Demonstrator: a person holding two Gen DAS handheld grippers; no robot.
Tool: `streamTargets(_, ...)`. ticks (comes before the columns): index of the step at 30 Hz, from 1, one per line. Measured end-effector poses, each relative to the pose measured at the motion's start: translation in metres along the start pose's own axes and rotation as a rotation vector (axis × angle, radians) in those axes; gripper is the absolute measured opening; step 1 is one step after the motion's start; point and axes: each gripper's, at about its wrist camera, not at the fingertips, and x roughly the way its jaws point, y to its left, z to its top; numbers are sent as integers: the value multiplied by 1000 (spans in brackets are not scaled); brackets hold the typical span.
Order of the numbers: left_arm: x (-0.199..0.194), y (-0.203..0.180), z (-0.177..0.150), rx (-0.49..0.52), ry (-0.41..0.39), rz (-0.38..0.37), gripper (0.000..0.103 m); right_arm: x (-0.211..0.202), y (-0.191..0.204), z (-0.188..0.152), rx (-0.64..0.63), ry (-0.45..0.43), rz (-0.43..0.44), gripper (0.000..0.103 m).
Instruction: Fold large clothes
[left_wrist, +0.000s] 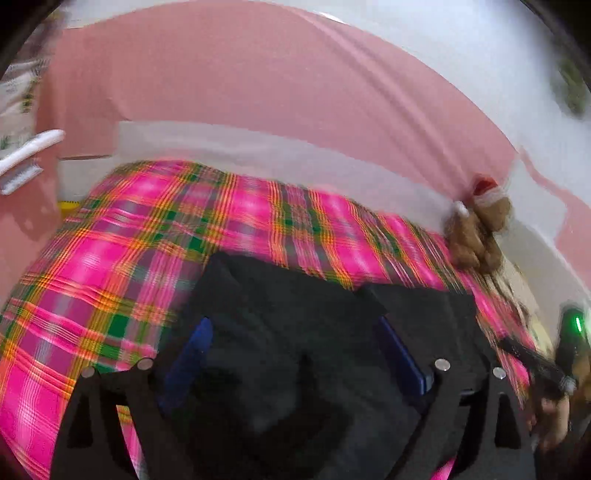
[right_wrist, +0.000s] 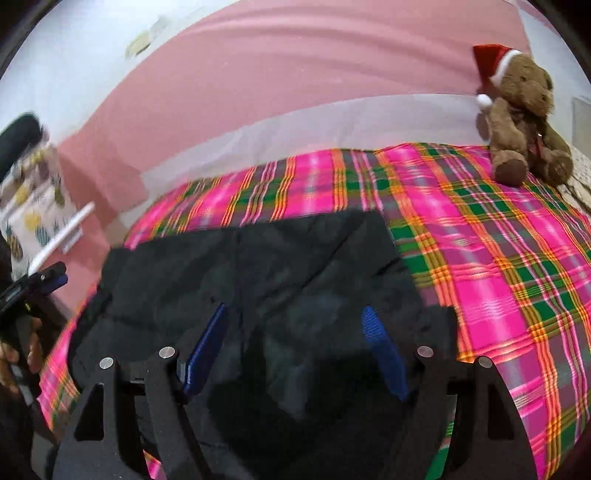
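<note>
A large black garment lies spread on a pink plaid bedspread. In the right wrist view my right gripper hovers over it, blue pads wide apart, holding nothing. In the left wrist view the same black garment lies under my left gripper, whose blue fingers are spread open and empty. The left gripper also shows at the left edge of the right wrist view, held by a hand. The left view is blurred.
A brown teddy bear with a red Santa hat sits at the bed's far right corner; it also shows in the left wrist view. A pink headboard and white wall stand behind. A patterned cloth lies at the left.
</note>
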Motion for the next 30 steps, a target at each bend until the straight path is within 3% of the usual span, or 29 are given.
streamTargets(3, 26, -21, -26, 85, 53, 3, 92, 19, 1, -9, -16, 46, -22, 75)
streamTargets(7, 82, -8, -28, 55, 132, 47, 92, 58, -11, -6, -38, 103, -108, 75)
streamTargets(11, 89, -7, -11, 43, 151, 62, 92, 61, -13, 6, -28, 118, -127, 75)
streamTargets(14, 71, -14, -1, 77, 105, 48, 92, 46, -3, 14, -48, 65, -100, 74)
streamTargets(17, 72, -16, 15, 117, 75, 92, 92, 51, 1, 27, -58, 60, -104, 74)
streamTargets(21, 121, 4, 26, 126, 168, 202, 92, 99, -18, 38, -35, 189, -163, 74)
streamTargets(23, 145, 20, 25, 90, 209, 208, 92, 117, -29, 37, -12, 237, -173, 74)
streamTargets(30, 170, 33, 14, 40, 168, 186, 97, 152, -58, 27, 54, 260, -169, 74)
